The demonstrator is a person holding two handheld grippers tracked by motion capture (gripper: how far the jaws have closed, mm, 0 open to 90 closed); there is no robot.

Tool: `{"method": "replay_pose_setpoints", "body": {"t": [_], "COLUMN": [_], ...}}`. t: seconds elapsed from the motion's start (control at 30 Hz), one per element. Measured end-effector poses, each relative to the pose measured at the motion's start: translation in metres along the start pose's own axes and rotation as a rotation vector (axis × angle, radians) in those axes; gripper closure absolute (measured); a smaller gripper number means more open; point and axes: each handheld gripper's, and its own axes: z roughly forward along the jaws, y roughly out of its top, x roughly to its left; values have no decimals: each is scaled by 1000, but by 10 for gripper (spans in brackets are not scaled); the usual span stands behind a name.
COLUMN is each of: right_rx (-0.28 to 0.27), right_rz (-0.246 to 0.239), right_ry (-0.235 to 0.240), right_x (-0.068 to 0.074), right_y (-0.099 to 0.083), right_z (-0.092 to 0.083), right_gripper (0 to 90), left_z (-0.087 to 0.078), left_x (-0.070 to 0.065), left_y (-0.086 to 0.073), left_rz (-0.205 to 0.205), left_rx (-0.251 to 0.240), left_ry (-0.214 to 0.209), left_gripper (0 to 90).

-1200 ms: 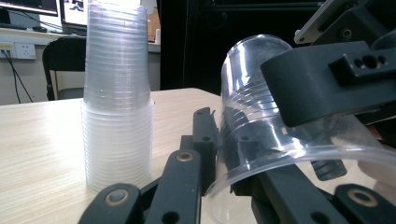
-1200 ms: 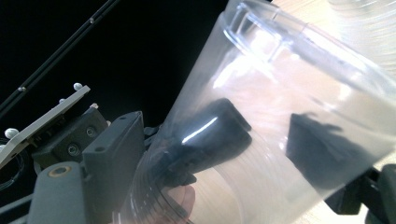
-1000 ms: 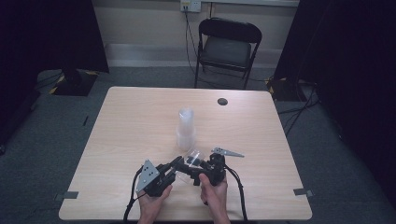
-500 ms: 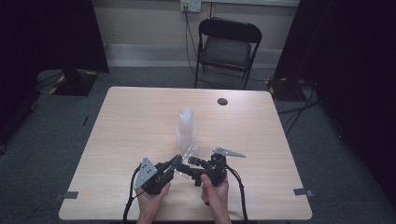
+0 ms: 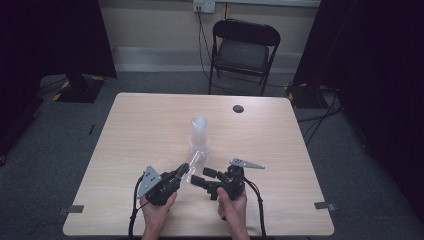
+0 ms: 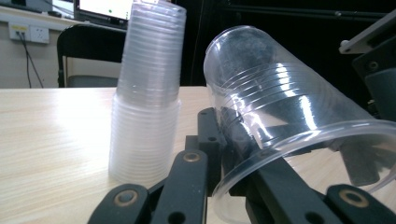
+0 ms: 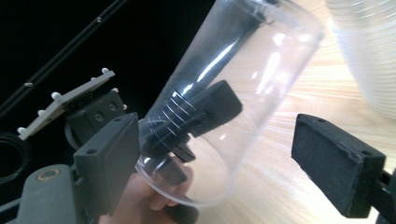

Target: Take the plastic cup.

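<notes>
The left gripper (image 5: 184, 170) has its fingers pinched on the wall of a single clear plastic cup (image 6: 280, 116), one finger inside the mouth and one outside, so the cup is carried tilted near the front edge of the bench (image 5: 125, 130), just in front of the stack of clear cups (image 5: 198, 137). The right gripper (image 5: 204, 176) faces it from the other side; its fingers (image 7: 338, 163) have just been opening and now stand spread wide on either side of the cup without pressing on it. Compared with a second ago, the cup sits in the left gripper alone, while the hands have barely shifted. That reads as a handover or a separation just finished: the right side has let go, and the left now has sole charge of the cup. The stack stands upright near the middle of the bench, free of both grippers.
</notes>
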Motion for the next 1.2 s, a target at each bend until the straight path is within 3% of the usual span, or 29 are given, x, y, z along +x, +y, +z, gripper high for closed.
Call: {"method": "replay_pose_setpoints", "body": {"t": [0.2, 0.37, 0.5, 0.63, 0.67, 0.8, 0.9, 1.2], "right_rx": [-7, -17, -11, -9, -14, -34, -35, 1], "right_rz": [-34, -81, -120, -140, -169, -206, -217, -295], "right_ry": [-35, -73, -90, -94, -111, -140, -157, -216], "right_x": [0, -1, 0, -1, -1, -1, -2, -3], "right_y": [2, 1, 0, -1, -2, -5, -6, -10], "right_z": [-4, -7, -11, -14, -17, -24, -28, -35], "right_gripper": [175, 175, 185, 200, 203, 193, 178, 167], "left_z": [-2, -5, -6, -7, -7, -7, -4, 2], "left_x": [4, 6, 7, 4, 2, 0, -3, 0], "left_y": [5, 11, 13, 15, 17, 19, 22, 22], "left_rz": [-11, 5, 12, 65, 88, 102, 135, 114], "left_rx": [21, 64, 85, 114, 130, 157, 209, 280], "left_ry": [-4, -27, -12, 0, 7, -12, -48, -98], "left_gripper": [892, 891, 891, 889, 891, 891, 890, 878]}}
